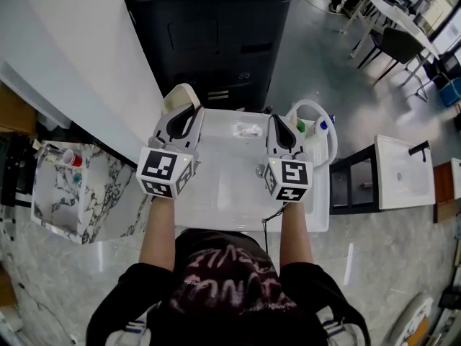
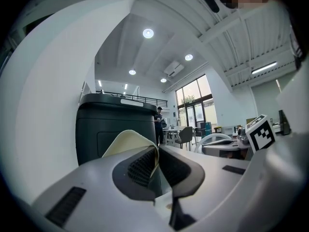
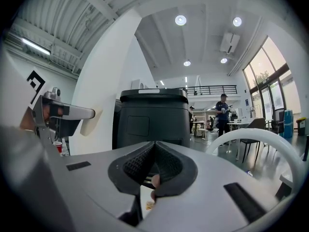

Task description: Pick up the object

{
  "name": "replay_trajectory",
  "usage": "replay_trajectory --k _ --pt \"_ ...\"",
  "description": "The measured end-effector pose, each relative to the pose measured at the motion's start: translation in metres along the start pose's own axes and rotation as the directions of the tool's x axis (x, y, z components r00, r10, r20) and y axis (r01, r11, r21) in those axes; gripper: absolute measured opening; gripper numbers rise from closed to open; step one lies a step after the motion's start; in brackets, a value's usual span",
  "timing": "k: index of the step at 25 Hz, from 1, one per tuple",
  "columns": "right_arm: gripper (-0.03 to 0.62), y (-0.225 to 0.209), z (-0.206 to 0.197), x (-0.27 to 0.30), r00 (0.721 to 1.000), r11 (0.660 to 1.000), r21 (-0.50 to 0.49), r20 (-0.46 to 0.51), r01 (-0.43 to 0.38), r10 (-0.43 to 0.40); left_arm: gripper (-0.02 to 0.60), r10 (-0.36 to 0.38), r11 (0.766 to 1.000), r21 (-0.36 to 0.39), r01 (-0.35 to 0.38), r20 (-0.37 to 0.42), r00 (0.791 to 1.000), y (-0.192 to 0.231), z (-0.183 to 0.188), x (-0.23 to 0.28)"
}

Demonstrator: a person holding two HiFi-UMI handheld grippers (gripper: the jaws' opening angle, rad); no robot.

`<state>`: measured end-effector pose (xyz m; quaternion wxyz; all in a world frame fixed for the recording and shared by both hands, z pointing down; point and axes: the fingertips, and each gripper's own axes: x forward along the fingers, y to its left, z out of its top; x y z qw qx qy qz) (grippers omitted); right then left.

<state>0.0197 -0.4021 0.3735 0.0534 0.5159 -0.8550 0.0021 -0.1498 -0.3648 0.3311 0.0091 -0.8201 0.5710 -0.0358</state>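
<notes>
Left tongs (image 2: 157, 150) tight on cream object (image 2: 126, 141) — right tongs (image 3: 154, 145) pressed together

The left gripper (image 1: 186, 114) holds a cream sheet (image 1: 180, 94) at its tips, over the far left corner of a white table (image 1: 223, 186). The right gripper (image 1: 280, 121) is to its right, near a white basket (image 1: 315, 102). A black bin (image 1: 209, 34) stands beyond the table. At the left, a red cup (image 1: 72, 158) is on a marble table (image 1: 115, 193).

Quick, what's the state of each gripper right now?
Left gripper: closed on a thin cream-coloured curved sheet.
Right gripper: closed, tips together, holding nothing.
</notes>
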Motion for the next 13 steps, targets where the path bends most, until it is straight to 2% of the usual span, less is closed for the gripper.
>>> replay_trajectory --k 13 --pt "0.014 -0.0046 0.0012 0.0007 1.000 1.000 -0.005 0.005 0.008 -0.008 0.038 -0.014 1.000 0.022 0.014 0.001 1.000 -0.0044 0.0005 0.0021"
